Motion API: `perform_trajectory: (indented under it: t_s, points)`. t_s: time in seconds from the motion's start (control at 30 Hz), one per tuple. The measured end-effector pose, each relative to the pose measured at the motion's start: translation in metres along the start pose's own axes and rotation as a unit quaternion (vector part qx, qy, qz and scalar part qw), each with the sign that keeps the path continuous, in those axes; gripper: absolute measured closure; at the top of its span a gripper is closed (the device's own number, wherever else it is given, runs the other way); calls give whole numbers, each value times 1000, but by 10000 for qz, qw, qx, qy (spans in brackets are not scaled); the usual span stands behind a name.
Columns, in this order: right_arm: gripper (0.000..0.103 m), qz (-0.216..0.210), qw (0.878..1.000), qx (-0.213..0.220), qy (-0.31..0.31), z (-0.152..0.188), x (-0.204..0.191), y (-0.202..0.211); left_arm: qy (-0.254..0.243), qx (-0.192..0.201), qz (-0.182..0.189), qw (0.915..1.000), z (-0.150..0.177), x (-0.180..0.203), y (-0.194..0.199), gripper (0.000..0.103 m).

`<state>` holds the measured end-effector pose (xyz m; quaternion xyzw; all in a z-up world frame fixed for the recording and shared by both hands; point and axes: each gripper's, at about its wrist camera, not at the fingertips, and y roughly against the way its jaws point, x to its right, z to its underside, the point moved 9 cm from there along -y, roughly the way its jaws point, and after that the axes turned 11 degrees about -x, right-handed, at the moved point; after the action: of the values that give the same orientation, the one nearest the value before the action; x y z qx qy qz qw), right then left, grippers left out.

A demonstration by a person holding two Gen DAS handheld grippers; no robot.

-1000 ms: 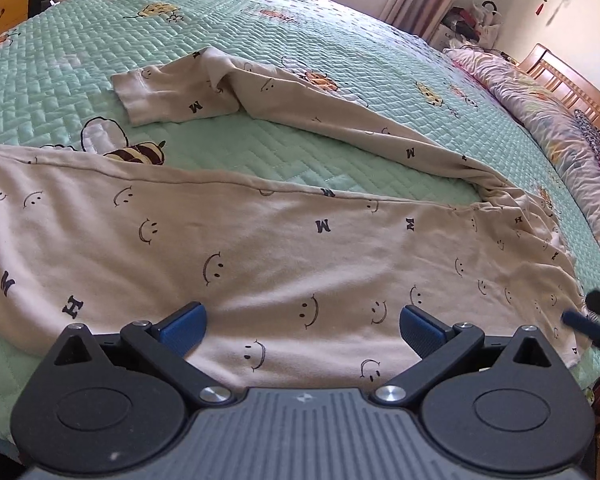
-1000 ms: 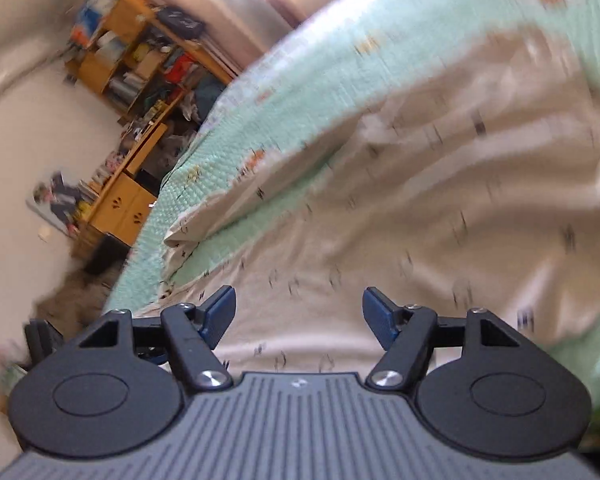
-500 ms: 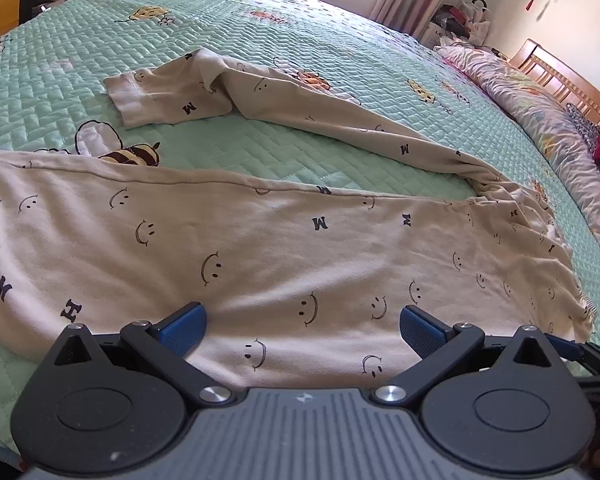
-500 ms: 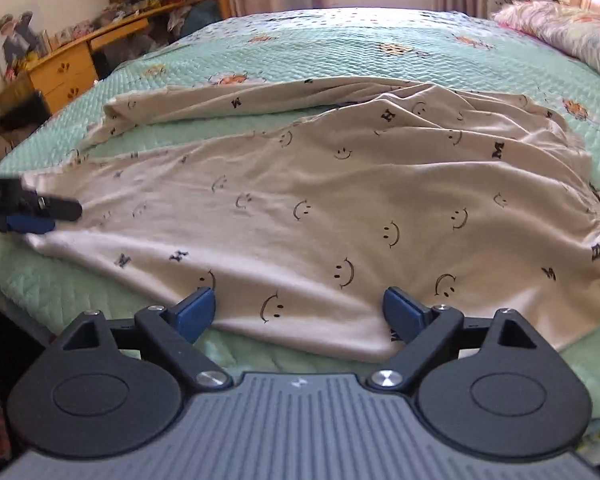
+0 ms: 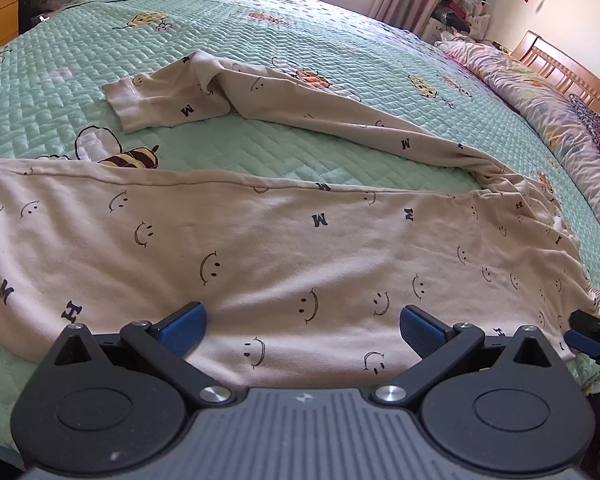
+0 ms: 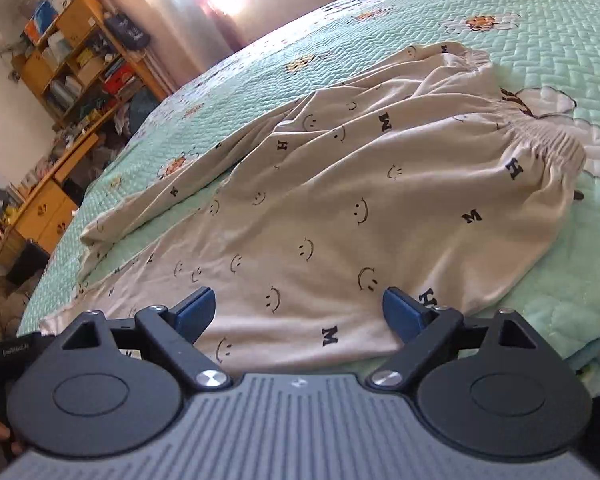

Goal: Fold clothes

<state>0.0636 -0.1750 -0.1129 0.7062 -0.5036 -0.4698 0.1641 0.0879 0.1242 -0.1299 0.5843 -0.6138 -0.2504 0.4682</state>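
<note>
I have a pair of beige trousers (image 5: pixel 284 264) printed with smiley faces and letters spread out on the bed's green quilted cover (image 5: pixel 260 56). One leg lies flat along the near edge, straight across my left view; the other leg (image 5: pixel 300 108) splays away from it over the cover, bent partway along, its cuff (image 5: pixel 130 106) lying flat. A bare wedge of cover shows between the two legs. From my right view the gathered elastic waistband (image 6: pixel 540 136) sits at the far right of the garment, crumpled, with the seat bunched up behind it. My left gripper (image 5: pixel 302 330) hangs over the near leg with its blue pads spread wide and nothing clamped. My right gripper (image 6: pixel 298 306) is released as well, jaws wide over the hip part of the trousers, cloth below them but not pinched. Wooden shelves (image 6: pixel 80 52) stand against the wall beyond the bed
</note>
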Motion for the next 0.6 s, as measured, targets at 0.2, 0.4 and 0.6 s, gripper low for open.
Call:
perform_trajectory:
  t_s: [0.2,0.4,0.6]
  points:
    - [12,-308,9972,556,-391,-24,20,25,-89,20,-55,9999,2,1,-1,1]
    - [26,-642,9841,139,-1648,-28,99,25,-125,8,-33,9999,2,1,0,1]
    - [27,-753,9735,824,-1997,-25,127,71,-46,-31,-60,10000,0,1,-1,1]
